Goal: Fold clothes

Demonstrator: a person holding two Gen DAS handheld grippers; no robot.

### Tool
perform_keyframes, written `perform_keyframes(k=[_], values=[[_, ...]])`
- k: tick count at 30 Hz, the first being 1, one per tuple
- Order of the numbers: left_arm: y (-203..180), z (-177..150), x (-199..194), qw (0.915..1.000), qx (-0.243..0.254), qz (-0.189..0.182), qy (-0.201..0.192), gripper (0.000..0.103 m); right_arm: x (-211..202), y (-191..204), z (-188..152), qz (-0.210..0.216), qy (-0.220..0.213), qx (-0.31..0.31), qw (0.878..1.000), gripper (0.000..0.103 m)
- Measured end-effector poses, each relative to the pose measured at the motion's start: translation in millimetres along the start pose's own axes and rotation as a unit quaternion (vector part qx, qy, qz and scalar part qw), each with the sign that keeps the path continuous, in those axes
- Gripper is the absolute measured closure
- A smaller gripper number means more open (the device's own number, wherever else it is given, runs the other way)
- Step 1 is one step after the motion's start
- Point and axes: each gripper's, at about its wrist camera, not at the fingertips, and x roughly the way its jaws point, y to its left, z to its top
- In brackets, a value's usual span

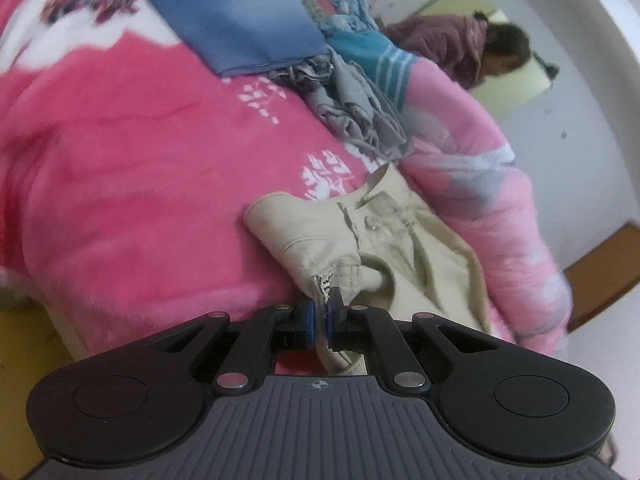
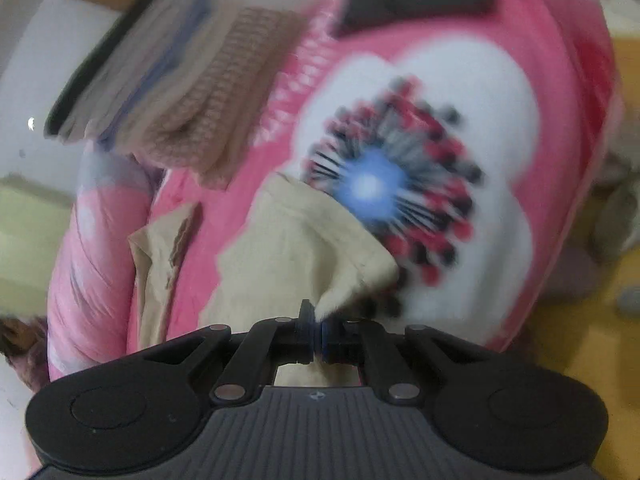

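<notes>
Fabric sits pinched in both grippers: the left gripper (image 1: 325, 312) is closed on a bunched edge of the beige trousers (image 1: 320, 236), and the right gripper (image 2: 317, 330) is clamped on another edge of them (image 2: 296, 248). The trousers lie crumpled on the pink blanket (image 1: 140, 168), waistband button facing up. My guess: they are mid-fold (or being spread flat first); next comes pulling the cloth taut and level. Farther off lie a folded blue garment (image 1: 236, 20) and a grey heap (image 1: 356, 108).
</notes>
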Motion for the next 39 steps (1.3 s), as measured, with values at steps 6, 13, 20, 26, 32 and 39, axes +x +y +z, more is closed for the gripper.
perform_keyframes(k=[6, 13, 20, 26, 32, 39], values=[[-6.7, 1.7, 0.1, 0.9997, 0.026, 0.001, 0.001, 0.099, -17.7, 21.7, 1.1, 0.016, -0.012, -0.075, 0.997, 0.099], [7.6, 2.1, -19.5, 0.999, 0.034, 0.023, 0.019, 0.08, -37.7, 1.3, -1.8, -0.089, -0.039, -0.118, 0.988, 0.078], [-10.8, 17.1, -63.2, 0.9945, 0.073, 0.039, -0.065, 0.07, -41.3, 93.3, -46.9, -0.066, -0.095, -0.286, 0.951, 0.077], [-56.6, 32.7, -27.8, 0.9937, 0.097, -0.01, -0.055, 0.066, -16.8, 208.0, -104.3, 0.014, -0.107, -0.454, 0.884, 0.077], [-108.9, 46.4, 40.6, 0.9911, 0.127, -0.036, -0.02, 0.06, 66.8, 323.6, -189.3, 0.108, -0.029, -0.573, 0.812, 0.077], [-140.9, 38.7, 139.6, 0.9839, 0.175, -0.025, 0.029, 0.058, 180.1, 418.8, -304.0, 0.143, 0.057, -0.682, 0.715, 0.077]])
